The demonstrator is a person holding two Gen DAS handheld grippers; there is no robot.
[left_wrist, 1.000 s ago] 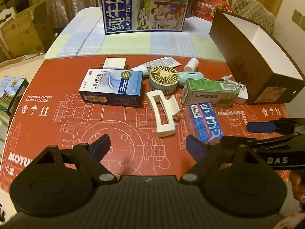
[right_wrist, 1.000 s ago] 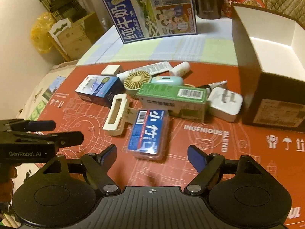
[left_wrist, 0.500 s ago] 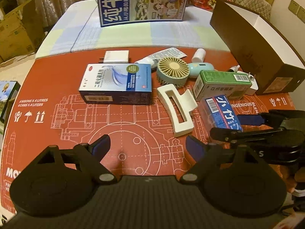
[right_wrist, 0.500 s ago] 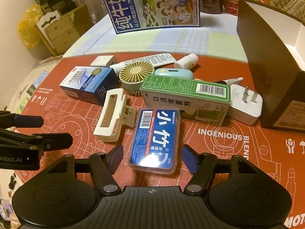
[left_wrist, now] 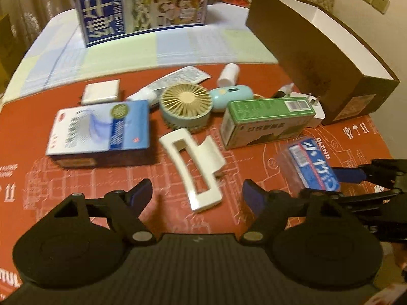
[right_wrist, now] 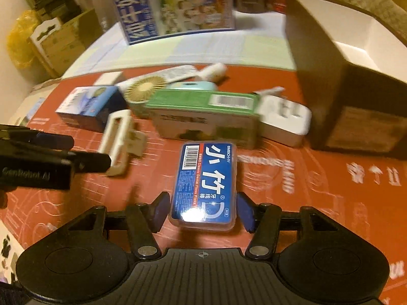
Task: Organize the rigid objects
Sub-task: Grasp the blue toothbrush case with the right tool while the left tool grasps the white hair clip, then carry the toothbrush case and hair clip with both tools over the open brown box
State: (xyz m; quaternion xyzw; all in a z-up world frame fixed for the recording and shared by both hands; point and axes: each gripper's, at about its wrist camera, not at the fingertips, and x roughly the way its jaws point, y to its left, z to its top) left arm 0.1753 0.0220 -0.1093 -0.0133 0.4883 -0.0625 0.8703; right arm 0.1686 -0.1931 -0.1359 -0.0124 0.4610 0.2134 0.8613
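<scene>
Several small objects lie on a red mat (left_wrist: 30, 117). My right gripper (right_wrist: 203, 211) is shut on a blue dental floss pick box (right_wrist: 206, 185), its fingers against both long sides; the box also shows in the left wrist view (left_wrist: 313, 165). My left gripper (left_wrist: 197, 193) is open and empty, just short of a white hair claw clip (left_wrist: 195, 167), which also shows in the right wrist view (right_wrist: 119, 142). Behind lie a green box (left_wrist: 267, 119), a blue and white medicine box (left_wrist: 101, 129), a round fan (left_wrist: 185, 106) and a white plug (right_wrist: 285, 122).
An open brown cardboard box (left_wrist: 325, 58) with a white inside stands at the right, also seen in the right wrist view (right_wrist: 356, 76). A large blue milk carton (left_wrist: 142, 7) stands at the back. A white tube (left_wrist: 175, 81) and small bottle (left_wrist: 229, 75) lie behind the fan.
My right gripper moved forward and closed on the blue floss box. My left gripper moved forward toward the white claw clip and stayed open.
</scene>
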